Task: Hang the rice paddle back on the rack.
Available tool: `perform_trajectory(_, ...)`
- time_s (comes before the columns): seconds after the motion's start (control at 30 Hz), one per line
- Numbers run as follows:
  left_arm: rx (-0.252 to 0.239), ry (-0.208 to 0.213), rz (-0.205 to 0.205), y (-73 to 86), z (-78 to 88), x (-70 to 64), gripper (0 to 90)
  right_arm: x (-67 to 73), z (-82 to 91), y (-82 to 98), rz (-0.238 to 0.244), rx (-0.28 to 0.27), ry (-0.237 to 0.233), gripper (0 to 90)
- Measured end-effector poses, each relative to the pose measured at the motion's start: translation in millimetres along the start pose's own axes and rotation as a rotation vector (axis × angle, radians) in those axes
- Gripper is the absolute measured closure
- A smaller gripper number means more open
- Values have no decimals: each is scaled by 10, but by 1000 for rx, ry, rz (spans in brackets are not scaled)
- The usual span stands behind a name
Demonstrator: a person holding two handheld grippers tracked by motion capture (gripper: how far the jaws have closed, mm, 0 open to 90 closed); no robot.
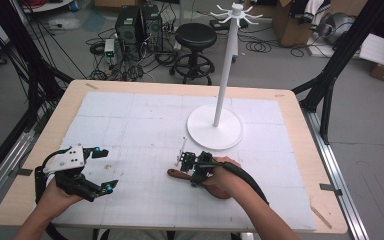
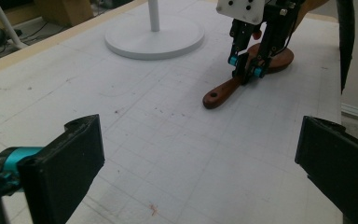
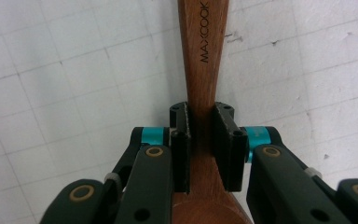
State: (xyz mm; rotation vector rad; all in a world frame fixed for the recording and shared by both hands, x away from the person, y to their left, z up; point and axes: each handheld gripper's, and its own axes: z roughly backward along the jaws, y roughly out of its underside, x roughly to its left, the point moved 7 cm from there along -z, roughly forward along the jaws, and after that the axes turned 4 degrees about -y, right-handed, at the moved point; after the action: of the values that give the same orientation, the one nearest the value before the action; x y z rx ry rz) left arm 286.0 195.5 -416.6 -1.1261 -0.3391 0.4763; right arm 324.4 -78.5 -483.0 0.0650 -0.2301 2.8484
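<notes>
The white gridded mat (image 1: pixel 145 130) covers most of your table, with cables, a stool and computer boxes on the floor beyond it. Near its far middle stands the white hook stand (image 1: pixel 219 107), every arm at the top bare. Your right gripper (image 3: pixel 201 135) has its jaws drawn in on either side of the wooden spoon (image 3: pixel 203 56), the pads pressing on the handle just above the bowl (the handle is narrow there). The spoon lies flat on the mat, just in front of the stand's round base, its handle end with the hanging hole pointing toward your left side (image 2: pixel 213 97). So the grasp looks made, but nothing is lifted yet. By my reading, the work left is most of it: raise the spoon, carry it to the stand and hang it by the hole. Your left gripper (image 1: pixel 102 170) holds nothing, jaws wide apart, hovering over the mat's near left.
</notes>
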Motion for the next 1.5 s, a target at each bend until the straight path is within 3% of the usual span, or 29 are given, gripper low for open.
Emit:
perform_trajectory(0.17, 0, -1, 0, 0, -2, 3, 17, -9, 16, 25, -10, -16, -47, 783)
perform_trajectory(0.23, -2, -1, 4, -1, -1, 3, 17, -8, 27, 34, 7, -36, -82, 783)
perform_trajectory(0.33, -4, -3, 6, -2, 3, 4, 17, -12, 52, 36, 13, -55, -94, 783)
perform_trajectory(0.53, -4, -4, 6, -3, 3, 3, 17, 37, 220, 16, 30, -167, -147, 783)
perform_trajectory(0.57, -3, -4, 6, -2, 3, 2, 17, 56, 294, 9, 51, -214, -156, 783)
perform_trajectory(0.6, -3, -3, 5, -3, 3, 2, 17, 56, 294, 9, 51, -214, -156, 783)
perform_trajectory(0.63, -3, -4, 6, -3, 4, 0, 17, 76, 358, 10, 53, -255, -166, 783)
perform_trajectory(0.97, -6, -9, 7, -6, 7, 11, 17, 71, 578, 101, 41, -398, -192, 784)
perform_trajectory(1.23, -5, -10, 10, -6, 5, 6, 17, 105, 819, 176, 40, -547, -230, 784)
perform_trajectory(1.5, -2, -8, 10, -4, -1, 7, 17, 103, 923, 243, 25, -600, -223, 784)
